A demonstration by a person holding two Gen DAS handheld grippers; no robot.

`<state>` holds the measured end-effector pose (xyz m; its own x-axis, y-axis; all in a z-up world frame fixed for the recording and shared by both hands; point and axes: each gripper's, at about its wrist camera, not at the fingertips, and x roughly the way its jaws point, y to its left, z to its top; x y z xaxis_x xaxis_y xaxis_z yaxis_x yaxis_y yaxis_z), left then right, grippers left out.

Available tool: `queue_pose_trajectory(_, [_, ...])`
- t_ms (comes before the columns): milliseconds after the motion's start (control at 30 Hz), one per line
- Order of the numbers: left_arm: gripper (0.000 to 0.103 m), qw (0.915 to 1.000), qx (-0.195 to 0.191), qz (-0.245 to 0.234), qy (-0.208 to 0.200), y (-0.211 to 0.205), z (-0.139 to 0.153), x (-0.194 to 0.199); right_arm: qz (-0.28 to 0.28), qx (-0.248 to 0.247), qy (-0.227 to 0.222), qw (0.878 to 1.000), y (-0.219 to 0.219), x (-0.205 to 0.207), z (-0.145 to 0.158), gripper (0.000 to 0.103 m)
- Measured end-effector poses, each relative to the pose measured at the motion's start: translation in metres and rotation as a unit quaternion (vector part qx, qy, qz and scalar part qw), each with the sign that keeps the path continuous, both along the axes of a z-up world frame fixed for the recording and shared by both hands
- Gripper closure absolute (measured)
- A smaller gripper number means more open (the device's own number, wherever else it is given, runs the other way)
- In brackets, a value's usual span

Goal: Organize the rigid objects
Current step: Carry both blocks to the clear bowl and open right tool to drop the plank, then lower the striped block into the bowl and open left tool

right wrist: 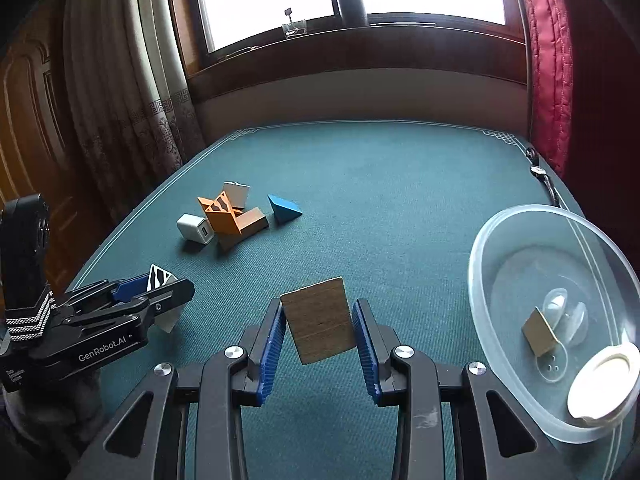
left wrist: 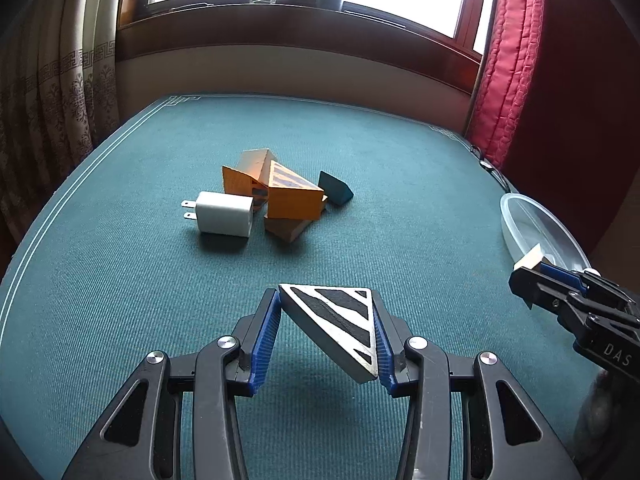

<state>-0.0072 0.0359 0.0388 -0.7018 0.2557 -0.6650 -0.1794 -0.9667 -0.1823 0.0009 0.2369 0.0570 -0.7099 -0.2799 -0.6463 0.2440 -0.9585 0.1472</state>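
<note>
Left wrist view is showing the left gripper (left wrist: 328,332) nearest the lens, its jaws partly closed and pinching a zebra-striped triangular block (left wrist: 340,324) by its edges, lifted clear of the green counter (left wrist: 120,280). Right wrist view is showing the right gripper (right wrist: 320,328) doing the same with a plain brown wooden block (right wrist: 320,326), jaws drawn in tight against its two sides and carrying it above the counter. Taking the clear plastic bowl (right wrist: 500,240) as landmark: the brown block is hanging just to the left of its rim, not yet over it, and the striped block is sitting further left again, well apart from the bowl. Inside the bowl a small tan block (right wrist: 540,336) and a white round lid-like piece (right wrist: 602,380) are already lying, so some sorting appears done. Far to the left of the bowl and further back, a cluster is still waiting: a white charger plug (left wrist: 224,214), a heap of orange blocks (left wrist: 280,192) leaning on each other with a brownish piece beneath, and a blue wedge (right wrist: 285,208) just beside the heap on the bowl's side. By my reading the task is roughly at its middle: two pieces in hand awaiting delivery, and several more remaining on the counter.
</note>
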Motion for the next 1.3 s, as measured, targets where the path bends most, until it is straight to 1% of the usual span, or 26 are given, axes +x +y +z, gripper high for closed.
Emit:
queue_pose_trajectory(333, [0.059,0.9996,0.001,-0.029,0.006,0.032,0.010,0.007,-0.065,-0.006,0.026,0.998,0.060,0.016,0.015,0.066])
queue_pose_trajectory(733, [0.059,0.9979,0.003,-0.063,0.017,0.067,0.026,0.011,-0.162,-0.021,0.035,0.986,0.136,0.015,0.019,0.066])
queue_pose_trajectory(800, [0.059,0.9973,0.003,-0.071,0.020,0.075,0.030,0.011,-0.177,-0.023,0.039,0.983,0.145,0.016,0.020,0.060])
queue_pose_trajectory(933, [0.059,0.9952,-0.001,-0.093,0.029,0.094,0.038,0.014,-0.200,-0.025,0.044,0.978,0.161,0.018,0.020,0.057])
queue_pose_trajectory(1000, [0.059,0.9940,-0.004,-0.105,0.033,0.105,0.042,0.015,-0.209,-0.026,0.045,0.977,0.167,0.019,0.018,0.052])
queue_pose_trajectory(1233, [0.059,0.9879,-0.013,-0.149,0.042,0.148,0.049,0.014,-0.229,-0.023,0.049,0.972,0.180,0.025,0.014,0.051])
queue_pose_trajectory(1300, [0.059,0.9863,-0.015,-0.159,0.042,0.161,0.050,0.011,-0.237,-0.026,0.053,0.970,0.185,0.027,0.016,0.049])
